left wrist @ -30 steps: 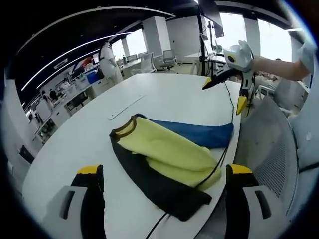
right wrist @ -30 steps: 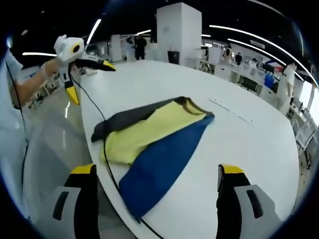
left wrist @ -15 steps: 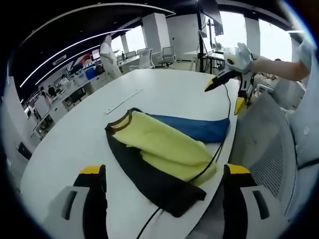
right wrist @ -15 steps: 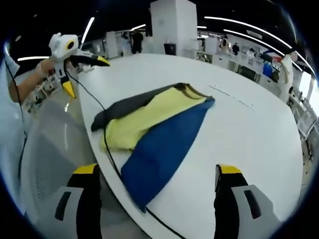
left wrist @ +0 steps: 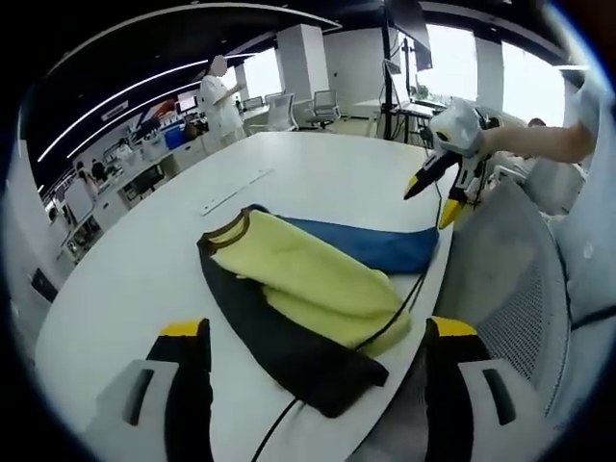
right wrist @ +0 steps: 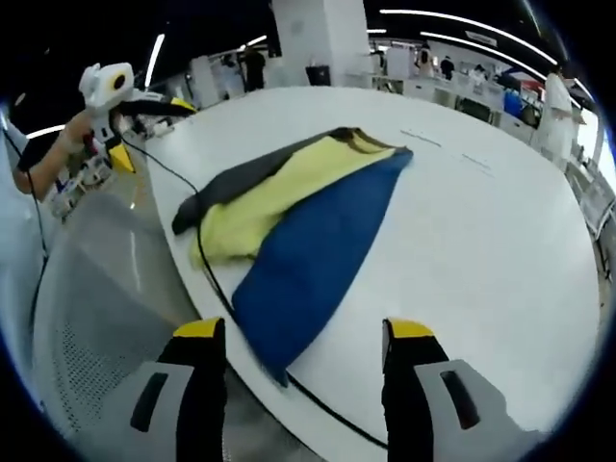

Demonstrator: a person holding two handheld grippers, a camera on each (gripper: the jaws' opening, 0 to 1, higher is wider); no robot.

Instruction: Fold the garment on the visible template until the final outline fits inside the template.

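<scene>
White and rounded, the tabletop (left wrist: 318,173) stands in an open-plan office with pillars, ceiling light strips, desks and chairs behind it. In the left gripper view a person in white (left wrist: 223,96) stands beyond the far edge of the tabletop. The garment (left wrist: 308,284) lies folded near the edge of the tabletop closest to the operator, with three colour bands side by side: a black band, a yellow band in the middle and a blue band. In the right gripper view the garment (right wrist: 289,221) runs from the near edge toward the tabletop centre, and its blue end reaches the near edge. A black cable (left wrist: 395,313) crosses the garment and drops over the same edge; in the right gripper view the cable (right wrist: 207,274) follows that edge. A grey mesh chair back (left wrist: 525,289) sits just off the edge. The left gripper (left wrist: 313,385) is held above the near edge with its jaws apart and nothing between them. The right gripper (right wrist: 303,375) is likewise held over the edge, jaws apart and empty. Neither gripper touches the garment. No template outline can be made out on the tabletop.
</scene>
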